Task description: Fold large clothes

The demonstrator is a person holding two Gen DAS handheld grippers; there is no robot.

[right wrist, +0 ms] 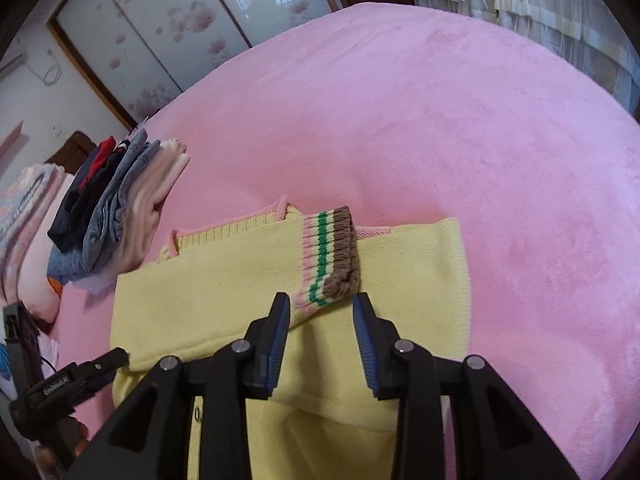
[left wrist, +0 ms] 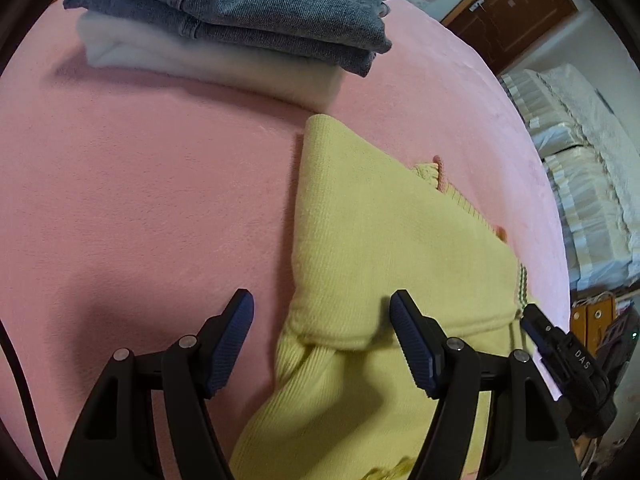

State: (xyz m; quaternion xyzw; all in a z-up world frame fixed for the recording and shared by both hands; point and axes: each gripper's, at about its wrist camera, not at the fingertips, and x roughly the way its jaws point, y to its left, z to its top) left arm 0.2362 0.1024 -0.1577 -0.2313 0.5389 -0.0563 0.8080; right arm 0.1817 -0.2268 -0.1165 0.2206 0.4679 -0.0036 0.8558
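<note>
Right wrist view: yellow knit sweater (right wrist: 224,300) spread flat on the pink blanket (right wrist: 460,128), partly folded, with a sleeve laid across the body and its striped cuff (right wrist: 332,256) in pink, green and brown resting on top, just beyond the fingertips. Pink-trimmed neckline (right wrist: 280,210) at the far edge of the sweater. Right gripper (right wrist: 320,304) low over the sleeve, jaws apart, nothing pinched between the blue pads (right wrist: 280,332), cuff lying free just ahead of them. To the left, the other gripper's black body near the sweater's left edge. Further left and farther off, a stack of folded clothes (right wrist: 116,208), with denim, pale pink and dark pieces leaning together. Beyond the bed, sliding doors (right wrist: 168,28) with a floral pattern on the far wall. Left wrist view: left gripper (left wrist: 322,316) over the sweater's near left edge, jaws wide apart and empty, left pad (left wrist: 234,344) above bare blanket, right pad above yellow knit. Far ahead, folded denim (left wrist: 260,12) on top of a white folded piece (left wrist: 224,68). At the right, a wooden door (left wrist: 516,12) and pale bedding (left wrist: 580,168) past the blanket's edge.
</note>
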